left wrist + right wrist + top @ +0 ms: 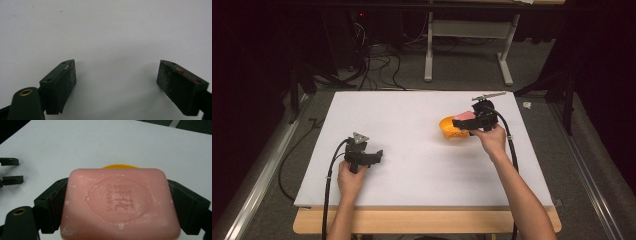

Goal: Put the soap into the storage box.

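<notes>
In the high view the right gripper point(473, 121) sits right of centre in the frame, its jaws clenched on a pink bar of soap point(463, 116) that hangs over the orange soap dish point(451, 129) resting on the white table point(412, 170). The right gripper view makes the grasp plain: the soap point(120, 205) takes up the lower middle of the frame, stamped face up, with a black jaw pressed against each short side, and a thin arc of the orange dish point(120, 166) peeps out just beyond its far edge. Whether the bar already touches the dish or is held slightly above it cannot be told from these angles. The left gripper point(371, 156) lies in the lower left of the high view, low over the table and well apart from the dish; its own camera shows the jaws spread wide with nothing but bare white surface point(112, 37) between them, so it is released and idle. Judging by this, the work of seating the soap in its dish looks well advanced: the bar is picked up and carried over the dish. What seems left is lowering it squarely into the hollow, letting go and drawing the right gripper clear.
</notes>
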`<state>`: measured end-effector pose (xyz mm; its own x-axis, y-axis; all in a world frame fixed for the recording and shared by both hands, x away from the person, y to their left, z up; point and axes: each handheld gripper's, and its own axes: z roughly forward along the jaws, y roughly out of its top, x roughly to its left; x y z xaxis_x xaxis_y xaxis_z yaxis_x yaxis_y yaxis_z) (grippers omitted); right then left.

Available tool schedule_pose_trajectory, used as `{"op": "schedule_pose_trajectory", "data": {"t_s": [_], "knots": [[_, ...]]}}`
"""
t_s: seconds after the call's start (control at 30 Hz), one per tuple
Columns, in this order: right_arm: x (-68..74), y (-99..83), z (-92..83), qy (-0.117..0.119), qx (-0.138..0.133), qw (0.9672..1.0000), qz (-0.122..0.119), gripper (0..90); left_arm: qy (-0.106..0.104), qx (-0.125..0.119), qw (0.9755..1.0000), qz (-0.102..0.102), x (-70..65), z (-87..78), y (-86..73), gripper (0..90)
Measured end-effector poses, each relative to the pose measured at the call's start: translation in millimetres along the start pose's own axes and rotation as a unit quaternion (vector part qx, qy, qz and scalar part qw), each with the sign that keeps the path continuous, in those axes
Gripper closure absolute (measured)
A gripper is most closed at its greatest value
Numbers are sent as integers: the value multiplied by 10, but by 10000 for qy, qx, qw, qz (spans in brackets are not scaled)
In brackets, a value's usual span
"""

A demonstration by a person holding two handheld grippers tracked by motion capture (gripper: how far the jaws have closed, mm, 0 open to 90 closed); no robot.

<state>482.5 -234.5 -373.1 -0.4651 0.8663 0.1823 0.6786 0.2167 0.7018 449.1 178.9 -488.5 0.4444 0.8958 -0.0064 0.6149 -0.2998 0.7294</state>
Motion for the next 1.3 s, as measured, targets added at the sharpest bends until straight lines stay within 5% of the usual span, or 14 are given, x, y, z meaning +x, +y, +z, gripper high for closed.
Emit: {"op": "schedule_pose_trajectory", "data": {"t_s": [1.3], "knots": [[-9,100,561,-176,830,9953,473,135,-7,-10,10000,-19,0,2,0,162]]}}
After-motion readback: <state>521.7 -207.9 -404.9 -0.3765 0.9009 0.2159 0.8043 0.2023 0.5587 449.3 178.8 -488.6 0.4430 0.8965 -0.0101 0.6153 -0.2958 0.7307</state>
